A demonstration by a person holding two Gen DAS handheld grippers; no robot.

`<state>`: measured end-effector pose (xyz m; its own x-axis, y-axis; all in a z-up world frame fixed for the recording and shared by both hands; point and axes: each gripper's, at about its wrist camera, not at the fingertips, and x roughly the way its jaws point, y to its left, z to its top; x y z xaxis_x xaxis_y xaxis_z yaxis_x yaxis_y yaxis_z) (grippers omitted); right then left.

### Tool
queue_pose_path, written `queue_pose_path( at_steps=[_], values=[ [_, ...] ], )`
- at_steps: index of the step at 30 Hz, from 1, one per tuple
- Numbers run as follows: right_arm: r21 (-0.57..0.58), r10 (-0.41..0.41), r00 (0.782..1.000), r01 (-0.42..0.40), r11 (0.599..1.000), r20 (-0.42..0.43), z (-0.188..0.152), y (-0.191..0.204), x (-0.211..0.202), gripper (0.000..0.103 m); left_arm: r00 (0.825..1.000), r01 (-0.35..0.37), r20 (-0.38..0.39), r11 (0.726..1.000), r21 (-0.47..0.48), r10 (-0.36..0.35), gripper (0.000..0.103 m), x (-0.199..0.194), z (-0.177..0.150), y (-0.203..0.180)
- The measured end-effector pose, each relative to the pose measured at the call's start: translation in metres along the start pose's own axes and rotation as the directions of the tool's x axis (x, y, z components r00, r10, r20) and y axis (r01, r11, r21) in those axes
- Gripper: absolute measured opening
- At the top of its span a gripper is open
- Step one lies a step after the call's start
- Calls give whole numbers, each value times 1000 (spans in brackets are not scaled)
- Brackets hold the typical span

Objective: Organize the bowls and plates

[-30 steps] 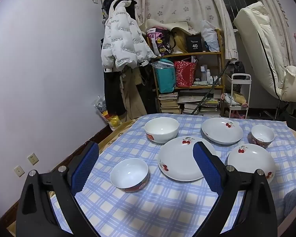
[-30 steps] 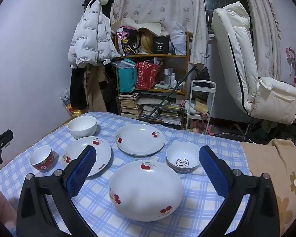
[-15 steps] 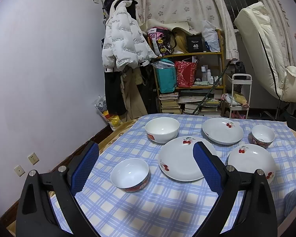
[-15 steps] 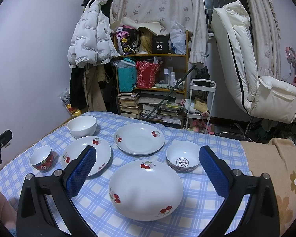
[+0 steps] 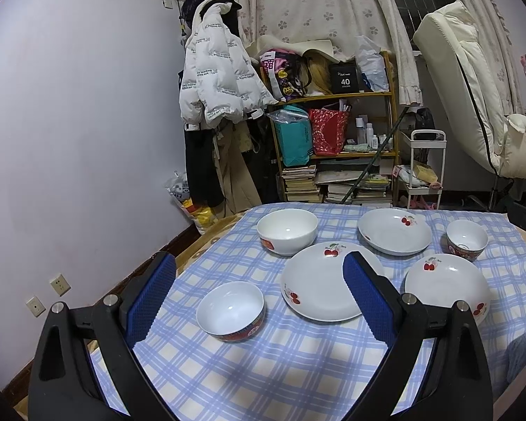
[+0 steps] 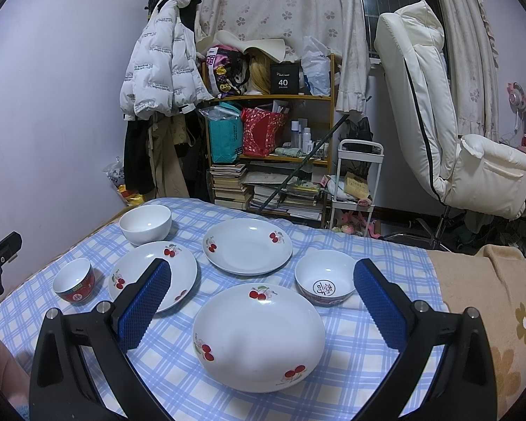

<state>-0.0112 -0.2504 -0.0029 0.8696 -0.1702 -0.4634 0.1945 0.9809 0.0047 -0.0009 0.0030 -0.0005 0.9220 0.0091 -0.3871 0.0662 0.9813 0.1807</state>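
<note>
Black box (image 6: 286, 78) on the shelf's top board is showing "40"; white jacket (image 6: 161, 70) is showing repeated print, unreadable.

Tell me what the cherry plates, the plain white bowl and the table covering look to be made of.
Cherry plates: probably glazed ceramic or porcelain; glossy white, soft reflections, printed cherries. Melamine can't be excluded.
Plain white bowl: likely the same glazed ware; bright highlights inside.
Table covering: woven cloth, matte blue-and-cream check, lying slightly rumpled at the edges.

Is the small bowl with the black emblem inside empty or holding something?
Empty. The right wrist view shows the emblem bowl upright on the checked cloth, its bare white interior and emblem fully visible.
</note>
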Motion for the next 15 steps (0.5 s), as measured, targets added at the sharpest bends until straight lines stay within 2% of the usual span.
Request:
queue_pose_path(
  at_steps=[15],
  values=[
    [2,-1,1000,1,1000,-2,0,0,1,103,1000,0,2,1000,4,0,95,0,-1,0]
  ],
)
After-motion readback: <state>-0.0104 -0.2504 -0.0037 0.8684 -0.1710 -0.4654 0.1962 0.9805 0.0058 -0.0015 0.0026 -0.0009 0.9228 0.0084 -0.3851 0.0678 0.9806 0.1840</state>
